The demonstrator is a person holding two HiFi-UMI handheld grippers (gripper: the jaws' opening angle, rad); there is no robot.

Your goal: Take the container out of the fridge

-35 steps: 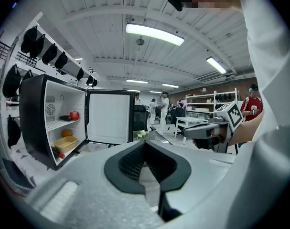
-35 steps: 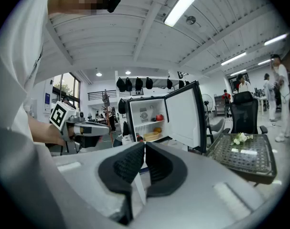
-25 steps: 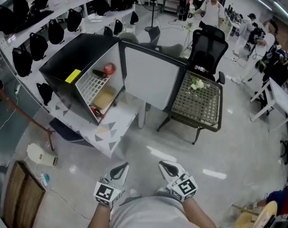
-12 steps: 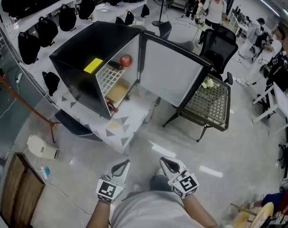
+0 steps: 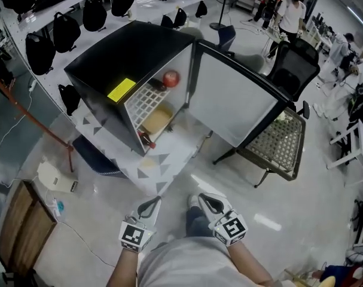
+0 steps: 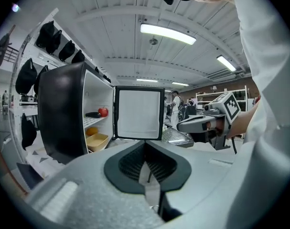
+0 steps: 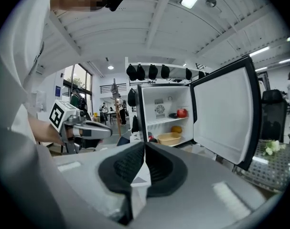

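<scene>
A black mini fridge (image 5: 118, 61) stands on a patterned table with its white door (image 5: 238, 103) swung open. On its lower level lies a shallow yellow container (image 5: 156, 122), also seen in the right gripper view as a yellow container (image 7: 169, 138) and in the left gripper view as a yellow container (image 6: 97, 140). A red apple (image 5: 170, 78) and a dark item rest on the wire shelf above. My left gripper (image 5: 149, 207) and right gripper (image 5: 209, 204) hang close to my body, far from the fridge, both shut and empty.
A wicker-topped table (image 5: 281, 147) stands right of the fridge door, with an office chair (image 5: 292, 70) behind it. Black bags (image 5: 66, 31) hang on the left wall. A wooden board (image 5: 14, 232) and a white device (image 5: 55, 178) lie on the floor at left. People stand far back.
The view has drawn nearer to the fridge, which now sits lower and more central in the head view. Both grippers stay shut near my body.
</scene>
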